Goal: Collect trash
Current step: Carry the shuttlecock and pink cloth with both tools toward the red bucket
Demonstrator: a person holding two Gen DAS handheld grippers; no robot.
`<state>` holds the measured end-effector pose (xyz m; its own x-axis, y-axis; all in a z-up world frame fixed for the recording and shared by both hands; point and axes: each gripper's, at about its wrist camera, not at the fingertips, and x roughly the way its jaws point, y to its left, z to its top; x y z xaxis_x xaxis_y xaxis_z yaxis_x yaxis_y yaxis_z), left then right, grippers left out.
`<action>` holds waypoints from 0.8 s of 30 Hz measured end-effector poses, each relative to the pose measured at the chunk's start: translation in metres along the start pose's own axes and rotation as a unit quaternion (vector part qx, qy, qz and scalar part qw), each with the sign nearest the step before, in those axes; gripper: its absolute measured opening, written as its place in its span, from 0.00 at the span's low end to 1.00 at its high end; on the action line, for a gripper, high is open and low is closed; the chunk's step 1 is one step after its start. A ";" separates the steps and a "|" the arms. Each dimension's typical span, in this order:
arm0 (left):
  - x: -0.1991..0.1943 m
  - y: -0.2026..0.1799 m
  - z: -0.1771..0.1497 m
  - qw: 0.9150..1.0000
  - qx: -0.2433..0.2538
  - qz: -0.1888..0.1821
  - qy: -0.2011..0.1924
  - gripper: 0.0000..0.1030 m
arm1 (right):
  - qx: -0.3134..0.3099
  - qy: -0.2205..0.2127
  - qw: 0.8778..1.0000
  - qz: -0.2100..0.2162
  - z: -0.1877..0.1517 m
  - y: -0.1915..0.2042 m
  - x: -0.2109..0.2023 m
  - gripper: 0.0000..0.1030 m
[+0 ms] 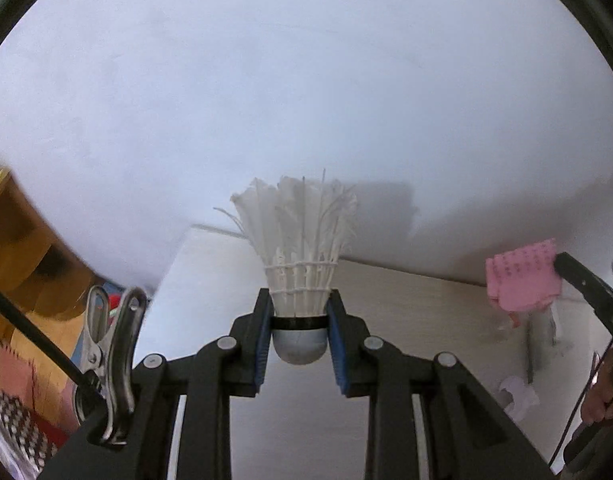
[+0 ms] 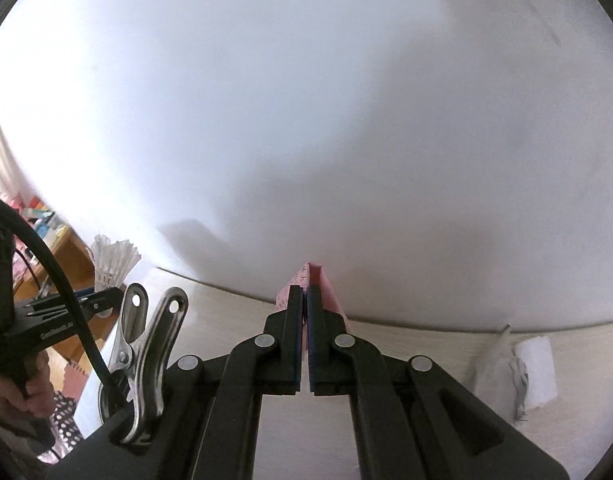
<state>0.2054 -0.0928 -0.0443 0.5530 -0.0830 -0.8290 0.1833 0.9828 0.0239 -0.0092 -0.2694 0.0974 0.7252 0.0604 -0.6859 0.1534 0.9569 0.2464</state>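
A white feather shuttlecock [image 1: 302, 240] with a grey cork base is pinched between the blue pads of my left gripper [image 1: 299, 312], feathers pointing up toward the white wall. In the right wrist view the same shuttlecock [image 2: 114, 262] and left gripper [image 2: 100, 300] show at the far left. My right gripper [image 2: 304, 294] is shut on a pink printed paper [image 2: 320, 284] that sticks out past its tips. From the left wrist view that pink paper [image 1: 522, 276] hangs at the right, clamped by the right gripper's dark fingers [image 1: 578, 276]. Both grippers are raised above the pale tabletop [image 1: 426, 300].
White crumpled paper scraps [image 2: 518, 368] lie on the table at the right; a small white scrap [image 1: 516, 394] and a thin stick [image 1: 530, 344] lie below the pink paper. A wooden shelf [image 1: 22, 248] and cluttered floor sit left of the table edge. A hand [image 2: 14, 392] holds the left gripper's handle.
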 end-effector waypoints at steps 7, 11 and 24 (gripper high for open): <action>-0.027 0.057 -0.021 0.998 -0.044 0.051 -0.013 0.26 | -0.022 -0.007 0.999 0.047 0.003 0.024 -0.018 0.02; -0.040 0.091 -0.030 0.995 -0.073 0.069 -0.015 0.26 | -0.053 -0.005 0.996 0.070 0.018 0.050 -0.015 0.02; -0.095 0.214 -0.044 0.986 -0.130 0.101 -0.024 0.26 | -0.137 0.017 0.978 0.155 0.020 0.172 0.012 0.02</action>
<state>0.1568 0.1329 0.0147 0.5960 0.1178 -0.7943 -0.1466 0.9885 0.0365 0.0392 -0.1099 0.1456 0.6849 0.3656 -0.6303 -0.2602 0.9307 0.2571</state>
